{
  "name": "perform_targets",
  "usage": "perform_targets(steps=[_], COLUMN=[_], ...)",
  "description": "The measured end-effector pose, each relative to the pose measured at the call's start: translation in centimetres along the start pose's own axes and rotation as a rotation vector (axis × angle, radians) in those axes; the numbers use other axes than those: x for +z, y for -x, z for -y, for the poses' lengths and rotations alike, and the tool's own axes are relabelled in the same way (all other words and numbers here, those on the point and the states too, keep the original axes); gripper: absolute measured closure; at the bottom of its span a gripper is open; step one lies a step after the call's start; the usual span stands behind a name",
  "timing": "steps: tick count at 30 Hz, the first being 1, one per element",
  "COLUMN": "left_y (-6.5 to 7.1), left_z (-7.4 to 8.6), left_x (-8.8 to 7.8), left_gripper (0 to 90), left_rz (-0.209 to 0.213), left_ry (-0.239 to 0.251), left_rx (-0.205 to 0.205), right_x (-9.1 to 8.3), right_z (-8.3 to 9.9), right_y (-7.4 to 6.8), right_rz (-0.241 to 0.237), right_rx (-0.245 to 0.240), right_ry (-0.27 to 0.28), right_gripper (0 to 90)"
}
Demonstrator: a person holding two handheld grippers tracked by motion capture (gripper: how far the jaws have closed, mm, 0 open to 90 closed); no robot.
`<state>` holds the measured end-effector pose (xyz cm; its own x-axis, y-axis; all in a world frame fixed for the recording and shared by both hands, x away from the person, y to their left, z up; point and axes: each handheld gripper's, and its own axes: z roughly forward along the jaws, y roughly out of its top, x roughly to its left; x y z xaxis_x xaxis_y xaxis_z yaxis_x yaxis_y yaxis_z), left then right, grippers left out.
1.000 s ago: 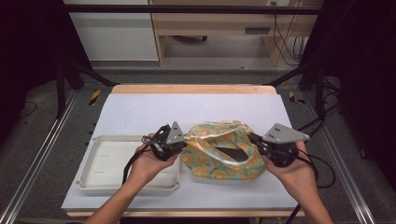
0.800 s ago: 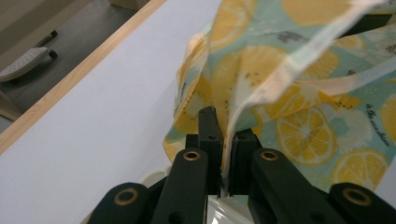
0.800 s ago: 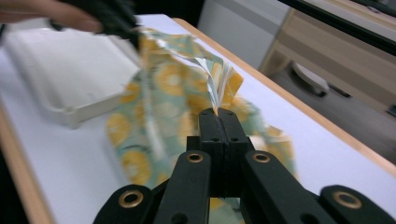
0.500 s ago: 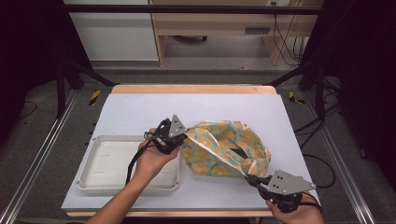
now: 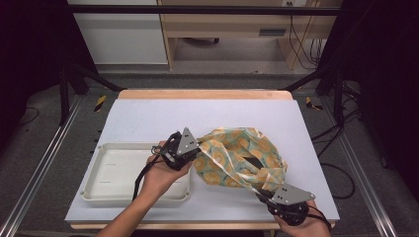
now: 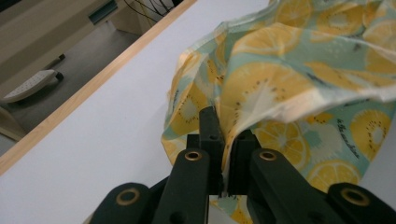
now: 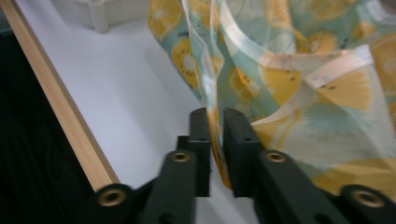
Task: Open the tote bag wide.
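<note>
Both forearms are bare, with no sleeves in sight. The left gripper [image 5: 193,146] and the right gripper [image 5: 261,193] are black, each topped by a grey three-cornered plate. A black cable trails from each. Seen close, their jaws are flat black blocks on black arms studded with brass-coloured rivets.

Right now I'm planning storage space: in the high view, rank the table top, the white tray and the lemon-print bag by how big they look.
1. table top, clearly largest.
2. and 3. white tray and lemon-print bag: they look near alike. The bag is crumpled and stretched, so I won't rank them.
</note>
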<state>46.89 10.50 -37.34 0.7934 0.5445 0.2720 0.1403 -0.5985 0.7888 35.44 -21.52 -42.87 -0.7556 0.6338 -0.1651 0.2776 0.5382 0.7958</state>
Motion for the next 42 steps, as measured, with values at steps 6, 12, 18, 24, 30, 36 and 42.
perform_targets(steps=[6,12,18,24,30,36,42], left_y=[0.2,0.2,0.4,0.5,0.4,0.1,0.1], left_z=[0.7,0.9,0.9,0.9,0.9,1.0,0.8], left_x=[-0.3,-0.4,-0.4,-0.4,-0.6,-1.0,-1.3], left_gripper=[87.6,87.6,87.6,87.5,87.5,87.5,87.6], left_rz=[0.016,0.021,0.022,0.029,0.028,0.013,-0.004], left_ry=[-0.002,-0.001,-0.005,0.007,0.009,0.027,0.051], left_rx=[0.013,0.023,0.050,0.052,0.057,0.044,0.029], right_x=[-1.7,-3.1,-4.1,-3.9,-1.7,-0.5,-1.0], right_z=[-1.5,-3.3,-5.7,-7.6,-7.1,-4.8,-2.5], right_y=[0.0,0.2,1.4,4.0,6.3,5.4,3.0], right_rz=[0.018,0.033,0.068,0.079,-0.018,-0.045,-0.004], right_rx=[-0.015,-0.037,-0.049,-0.040,0.014,0.017,-0.022], right_ry=[0.036,0.067,0.090,0.065,0.002,-0.100,-0.137], right_gripper=[64.2,58.6,55.5,53.0,45.3,42.5,73.8])
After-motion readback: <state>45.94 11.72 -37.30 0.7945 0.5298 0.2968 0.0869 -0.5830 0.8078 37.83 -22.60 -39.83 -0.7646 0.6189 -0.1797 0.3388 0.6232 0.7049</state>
